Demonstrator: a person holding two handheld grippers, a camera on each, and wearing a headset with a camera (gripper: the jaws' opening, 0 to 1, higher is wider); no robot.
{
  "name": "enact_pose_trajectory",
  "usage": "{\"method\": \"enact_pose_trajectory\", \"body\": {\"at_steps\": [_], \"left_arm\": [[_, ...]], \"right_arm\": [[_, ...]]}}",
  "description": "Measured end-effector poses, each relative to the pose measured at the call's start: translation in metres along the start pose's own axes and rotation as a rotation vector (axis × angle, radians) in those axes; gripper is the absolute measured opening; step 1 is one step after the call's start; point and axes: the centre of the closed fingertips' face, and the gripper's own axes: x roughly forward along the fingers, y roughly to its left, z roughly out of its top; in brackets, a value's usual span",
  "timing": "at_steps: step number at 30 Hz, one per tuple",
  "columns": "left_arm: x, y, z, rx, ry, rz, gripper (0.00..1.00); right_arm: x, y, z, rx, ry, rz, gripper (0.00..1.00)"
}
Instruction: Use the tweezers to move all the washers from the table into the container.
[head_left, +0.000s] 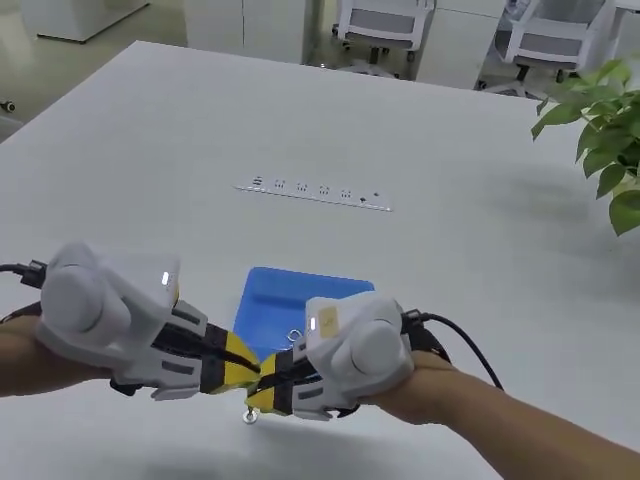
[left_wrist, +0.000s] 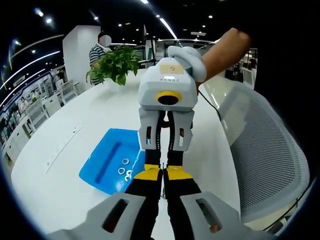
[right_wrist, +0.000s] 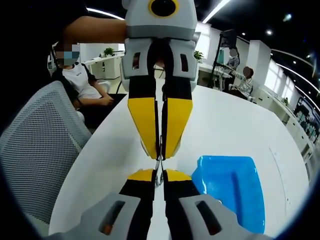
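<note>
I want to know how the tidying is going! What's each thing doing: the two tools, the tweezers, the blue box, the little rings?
Left tool: shut on the tweezers.
Right tool: shut on the tweezers too.
Tweezers: pinched between both tools.
Blue container: open, on the table.
Washers in the container: a few, lying flat.
Washer on the table: near the tools, not in yet.

A smooth, matt white table top (head_left: 300, 120) carries a glossy blue plastic container (head_left: 300, 290) holding small bright metal washers (left_wrist: 125, 161). The left gripper (left_wrist: 163, 174) and right gripper (right_wrist: 159, 176) wear smooth white plastic shells with a soft sheen and yellow-and-black plastic jaws. Thin silver metal tweezers (right_wrist: 158, 167) gleam between them. A grey mesh-cloth chair back (right_wrist: 40, 150) looks rough.
</note>
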Motion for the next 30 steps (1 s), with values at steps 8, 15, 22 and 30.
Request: {"method": "enact_pose_trajectory", "body": {"at_steps": [8,15,22,30], "left_arm": [[-0.007,0.006,0.008,-0.034,-0.04,0.034,0.12],[-0.013,0.012,0.005,-0.062,-0.041,0.063,0.3],[-0.015,0.011,-0.006,-0.119,-0.012,0.068,0.51],[-0.018,0.015,-0.009,-0.151,-0.021,0.106,0.71]], "right_arm": [[-0.005,-0.002,0.003,0.008,-0.002,-0.006,0.07],[-0.012,-0.002,0.007,0.002,0.002,-0.006,0.07],[-0.022,-0.005,0.016,-0.002,-0.01,-0.009,0.07],[-0.034,-0.009,0.025,-0.021,-0.008,-0.002,0.07]]}}
